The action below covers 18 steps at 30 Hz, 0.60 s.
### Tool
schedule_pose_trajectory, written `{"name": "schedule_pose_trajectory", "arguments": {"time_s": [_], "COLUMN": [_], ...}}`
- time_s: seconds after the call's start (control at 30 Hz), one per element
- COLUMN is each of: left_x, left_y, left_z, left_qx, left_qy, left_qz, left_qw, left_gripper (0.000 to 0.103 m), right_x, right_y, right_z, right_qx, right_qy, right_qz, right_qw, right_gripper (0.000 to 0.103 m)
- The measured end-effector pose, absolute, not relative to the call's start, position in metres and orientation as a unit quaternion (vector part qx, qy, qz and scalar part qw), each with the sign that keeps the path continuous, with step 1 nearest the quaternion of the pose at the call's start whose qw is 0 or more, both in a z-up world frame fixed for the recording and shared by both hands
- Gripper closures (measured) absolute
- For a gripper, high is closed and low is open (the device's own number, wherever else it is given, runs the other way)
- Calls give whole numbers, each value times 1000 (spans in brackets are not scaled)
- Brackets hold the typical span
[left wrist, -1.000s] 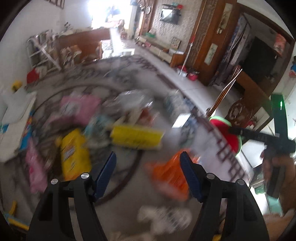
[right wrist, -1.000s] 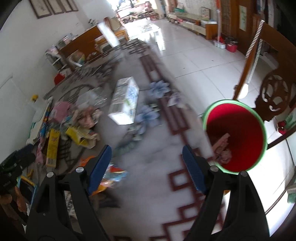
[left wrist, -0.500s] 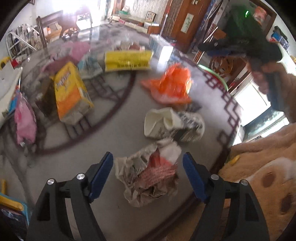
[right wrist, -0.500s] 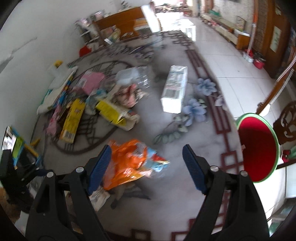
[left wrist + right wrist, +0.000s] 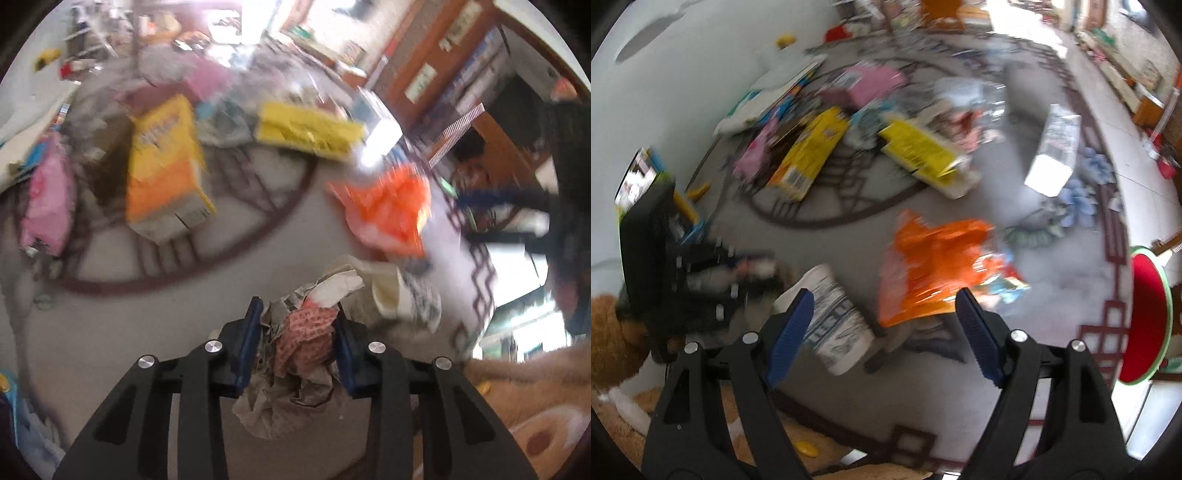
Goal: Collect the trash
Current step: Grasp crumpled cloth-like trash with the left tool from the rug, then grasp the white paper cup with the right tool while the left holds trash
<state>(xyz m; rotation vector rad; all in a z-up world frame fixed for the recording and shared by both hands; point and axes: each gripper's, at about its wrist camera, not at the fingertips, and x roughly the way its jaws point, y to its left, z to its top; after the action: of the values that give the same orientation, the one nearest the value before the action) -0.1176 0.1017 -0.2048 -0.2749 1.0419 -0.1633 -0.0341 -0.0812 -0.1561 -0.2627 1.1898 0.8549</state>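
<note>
My left gripper (image 5: 297, 321) is shut on a crumpled newspaper wad (image 5: 303, 339) with a red patterned patch, low over the grey patterned floor. A white printed paper cup (image 5: 406, 299) lies just right of it, and it also shows in the right wrist view (image 5: 834, 317). My right gripper (image 5: 884, 314) is open and empty above the cup and an orange plastic bag (image 5: 934, 266); the bag also shows in the left wrist view (image 5: 388, 206). The red bin with a green rim (image 5: 1148, 314) stands at the far right.
Further trash lies on the floor: a yellow-orange box (image 5: 166, 162), a yellow packet (image 5: 310, 129), a pink bag (image 5: 48, 206), a white carton (image 5: 1056, 151). Brown plush fabric (image 5: 535, 406) is at the lower right. Both views are motion-blurred.
My left gripper has closed on the newspaper wad that lay between its open fingers. My right gripper has swung left and down, from near the bin toward the cup and orange bag.
</note>
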Motion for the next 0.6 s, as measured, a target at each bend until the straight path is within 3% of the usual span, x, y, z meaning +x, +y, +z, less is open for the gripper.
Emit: {"name": "schedule_pose_trajectory", "arguments": {"time_s": [0.6], "left_x": [-77], "left_y": [109], "left_z": [-130], "left_qx": [-173], "left_qy": [401], "left_qz": [-20], "left_qw": [900], "left_gripper": [67], "right_x": [-54], "right_y": [-37], "right_z": [-201], "right_qx": [-141], "right_qy": [584], "right_qz": [445], "right_qw": [664], "right_gripper": [26]}}
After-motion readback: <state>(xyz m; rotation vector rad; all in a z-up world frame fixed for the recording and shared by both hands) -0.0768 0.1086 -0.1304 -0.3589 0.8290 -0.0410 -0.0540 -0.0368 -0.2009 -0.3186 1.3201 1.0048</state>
